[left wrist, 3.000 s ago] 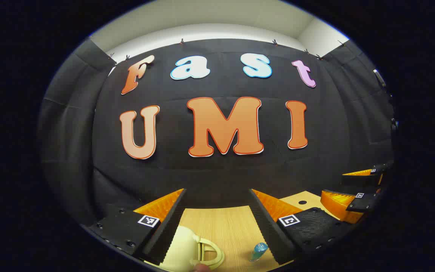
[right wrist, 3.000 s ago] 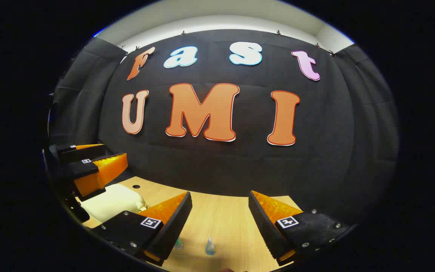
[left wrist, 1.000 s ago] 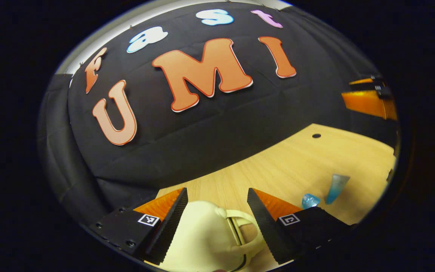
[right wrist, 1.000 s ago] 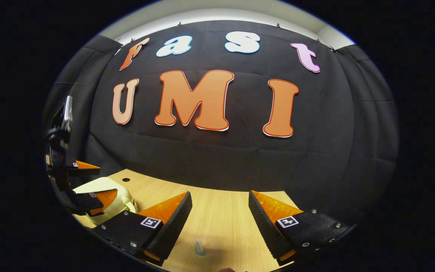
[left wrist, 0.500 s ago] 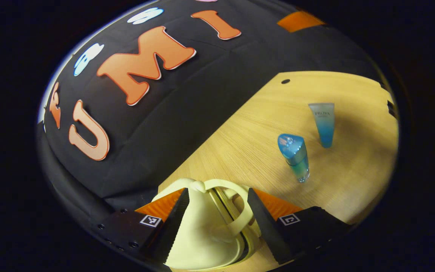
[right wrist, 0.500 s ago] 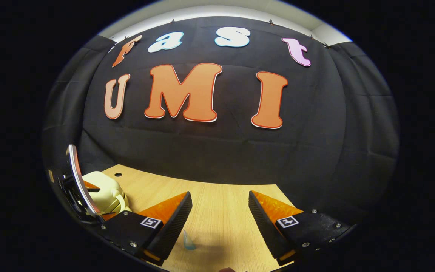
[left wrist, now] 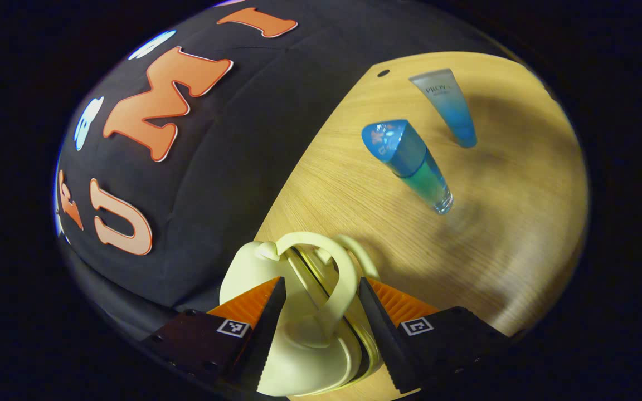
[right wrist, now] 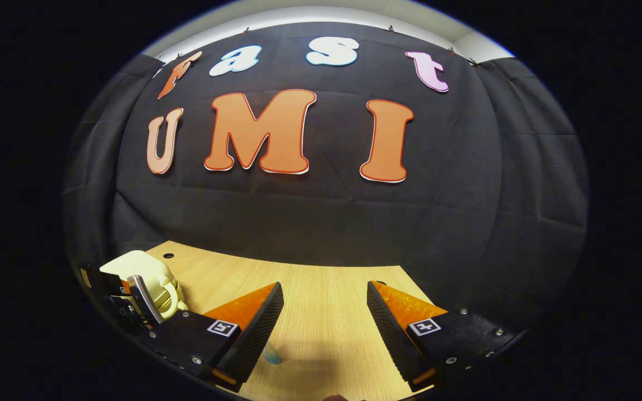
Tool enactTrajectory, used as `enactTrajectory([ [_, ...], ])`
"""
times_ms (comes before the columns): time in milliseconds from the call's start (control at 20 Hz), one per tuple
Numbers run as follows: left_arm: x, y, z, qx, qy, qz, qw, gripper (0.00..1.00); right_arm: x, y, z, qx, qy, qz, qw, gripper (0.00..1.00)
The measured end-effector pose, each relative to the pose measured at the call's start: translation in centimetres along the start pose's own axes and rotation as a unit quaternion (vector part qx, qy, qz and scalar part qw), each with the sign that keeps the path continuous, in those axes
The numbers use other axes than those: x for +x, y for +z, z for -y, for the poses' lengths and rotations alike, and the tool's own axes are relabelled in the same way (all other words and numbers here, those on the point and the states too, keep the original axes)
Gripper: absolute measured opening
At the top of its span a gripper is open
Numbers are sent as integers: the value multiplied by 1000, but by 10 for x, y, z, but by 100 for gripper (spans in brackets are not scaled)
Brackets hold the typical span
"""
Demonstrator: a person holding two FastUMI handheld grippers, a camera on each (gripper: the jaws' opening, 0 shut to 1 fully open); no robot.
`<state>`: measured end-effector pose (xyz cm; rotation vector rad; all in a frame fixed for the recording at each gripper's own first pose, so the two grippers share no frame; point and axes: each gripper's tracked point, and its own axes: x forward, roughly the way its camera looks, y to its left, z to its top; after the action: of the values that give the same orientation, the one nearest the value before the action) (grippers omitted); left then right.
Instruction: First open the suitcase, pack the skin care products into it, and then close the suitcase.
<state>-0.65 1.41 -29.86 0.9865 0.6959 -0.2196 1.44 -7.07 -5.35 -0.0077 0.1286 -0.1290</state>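
Suitcase point(left wrist: 298, 312), small and cream-coloured, sits on the wooden table point(left wrist: 510, 234) near its back edge by the booth wall. It looks closed as far as I can see, seam and zip line together, handle point(left wrist: 332, 278) arched on top.

My left gripper point(left wrist: 316, 326) straddles the handle, jaws set wide on either side of it. Whether the fingers press on anything, I cannot tell.

Right gripper point(right wrist: 324, 323) hangs over bare table, jaws spread, nothing between them.

Two skin care items stand on the table, well apart from the case: a blue bottle point(left wrist: 410, 164) and a pale tube point(left wrist: 449, 106).

My read: step one not yet done. Opening, packing both items and closing all remain.
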Motion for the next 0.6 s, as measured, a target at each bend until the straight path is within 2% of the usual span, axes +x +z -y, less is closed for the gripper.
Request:
enactTrajectory([
  [50, 3, 1, 2, 17, 1, -1, 1000, 83, 1, 0, -2, 0, 2, -1, 1000, 96],
  [150, 10, 0, 7, 44, 0, -15, 999, 76, 0, 0, -4, 1, 4, 0, 1000, 95],
  [250, 13, -2, 8, 65, 3, -24, 998, 65, -1, 2, -6, 2, 5, 3, 1000, 96],
  [350, 13, -3, 4, 64, 9, -22, 998, 32, -2, 4, -6, 0, 4, 6, 1000, 95],
  [450, 7, 2, -2, 61, 20, -6, 998, 17, -4, 3, -5, -2, 3, 5, 1000, 95],
  [600, -3, 5, -12, 30, 25, 13, 999, 14, -5, 3, -7, -3, 3, 4, 1000, 95],
])
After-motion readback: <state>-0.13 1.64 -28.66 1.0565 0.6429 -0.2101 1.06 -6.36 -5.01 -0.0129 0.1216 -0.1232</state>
